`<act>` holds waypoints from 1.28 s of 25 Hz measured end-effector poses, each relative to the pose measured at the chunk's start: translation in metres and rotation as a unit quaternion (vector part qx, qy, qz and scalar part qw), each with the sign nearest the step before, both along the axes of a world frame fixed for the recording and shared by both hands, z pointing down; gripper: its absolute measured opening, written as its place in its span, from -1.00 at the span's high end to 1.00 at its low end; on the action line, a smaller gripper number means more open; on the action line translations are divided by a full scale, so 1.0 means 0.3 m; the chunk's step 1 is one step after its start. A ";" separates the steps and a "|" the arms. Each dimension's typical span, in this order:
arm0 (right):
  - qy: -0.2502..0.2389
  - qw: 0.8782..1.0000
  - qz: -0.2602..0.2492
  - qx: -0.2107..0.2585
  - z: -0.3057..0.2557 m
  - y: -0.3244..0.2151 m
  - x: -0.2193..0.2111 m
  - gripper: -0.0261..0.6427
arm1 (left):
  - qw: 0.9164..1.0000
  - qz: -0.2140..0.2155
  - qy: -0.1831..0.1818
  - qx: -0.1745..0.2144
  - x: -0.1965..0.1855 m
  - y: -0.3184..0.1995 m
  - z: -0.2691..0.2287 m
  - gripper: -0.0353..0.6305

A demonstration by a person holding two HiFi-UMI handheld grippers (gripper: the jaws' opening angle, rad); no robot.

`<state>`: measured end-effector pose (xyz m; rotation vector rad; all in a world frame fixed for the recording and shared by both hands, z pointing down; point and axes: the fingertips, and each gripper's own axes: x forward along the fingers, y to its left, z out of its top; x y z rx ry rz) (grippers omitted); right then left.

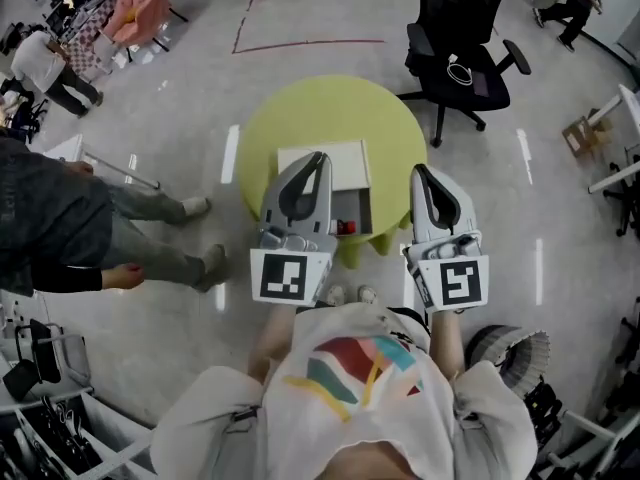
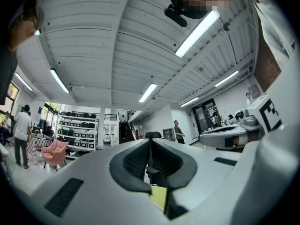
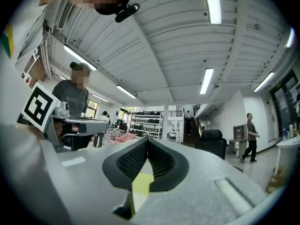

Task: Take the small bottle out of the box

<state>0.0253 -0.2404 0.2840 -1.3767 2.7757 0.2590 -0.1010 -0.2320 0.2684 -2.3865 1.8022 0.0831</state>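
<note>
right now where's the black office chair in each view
Head view: black office chair at upper right, beyond the green table.
Left gripper view: small, near centre.
Right gripper view: right of centre, left of a person.
Shared landmark: pink seat, upper left in the head view, lower left in the left gripper view, left of centre in the right gripper view.

The shiny grey floor (image 1: pixel 330 8) has a round green table (image 1: pixel 300 118) in the middle, a black office chair (image 1: pixel 462 53) at 1 o'clock from it and a pink chair (image 1: pixel 140 8) far off at 11 o'clock, and long bright lights (image 2: pixel 196 32) run along the white ceiling (image 2: pixel 103 41).
</note>
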 end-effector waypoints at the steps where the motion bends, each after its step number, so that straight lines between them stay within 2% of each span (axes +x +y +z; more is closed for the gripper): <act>1: 0.001 1.000 0.000 -0.002 0.011 -0.001 -0.002 0.91 | 1.000 0.000 -0.001 -0.001 -0.003 0.001 0.009 0.84; 6: 0.003 1.000 -0.015 -0.001 0.012 -0.004 -0.033 0.91 | 1.000 0.013 -0.010 -0.022 -0.010 -0.004 0.051 0.82; 7: 0.005 1.000 -0.019 -0.002 0.012 -0.006 -0.038 0.91 | 0.999 0.017 -0.011 -0.028 -0.013 -0.009 0.059 0.75; 8: 0.006 1.000 -0.023 -0.003 0.015 -0.008 -0.042 0.91 | 0.999 0.023 -0.013 -0.035 -0.015 -0.015 0.069 0.59; 10: 0.009 0.999 -0.031 -0.010 0.025 -0.010 -0.047 0.91 | 0.998 0.041 -0.025 -0.051 -0.016 -0.030 0.095 0.46; 13: 0.021 0.999 -0.040 -0.017 0.047 -0.007 -0.052 0.91 | 0.991 0.081 -0.072 -0.076 -0.004 -0.055 0.162 0.39; 16: 0.030 0.998 -0.045 -0.028 0.077 0.005 -0.057 0.91 | 0.976 0.133 -0.133 -0.115 0.018 -0.059 0.276 0.23; 17: 0.032 0.998 -0.047 -0.032 0.086 0.010 -0.059 0.91 | 0.967 0.155 -0.152 -0.136 0.031 -0.056 0.327 0.17; 19: 0.040 0.997 -0.052 -0.040 0.106 0.019 -0.064 0.91 | 0.942 0.197 -0.196 -0.188 0.054 -0.048 0.447 0.10; 21: 0.049 0.996 -0.056 -0.047 0.125 0.031 -0.069 0.91 | 0.911 0.237 -0.241 -0.238 0.074 -0.033 0.574 0.09; 23: 0.056 0.995 -0.058 -0.055 0.145 0.046 -0.069 0.91 | 0.880 0.272 -0.270 -0.279 0.088 -0.011 0.689 0.09; 26: 0.058 0.994 -0.057 -0.067 0.174 0.054 -0.060 0.91 | 0.838 0.314 -0.298 -0.333 0.091 0.004 0.828 0.09; 30: 0.065 0.993 -0.052 -0.084 0.215 0.063 -0.039 0.91 | 0.773 0.359 -0.340 -0.397 0.083 0.014 0.987 0.09; 32: 0.068 0.992 -0.050 -0.090 0.230 0.072 -0.030 0.91 | 0.744 0.377 -0.352 -0.425 0.079 0.024 1.055 0.09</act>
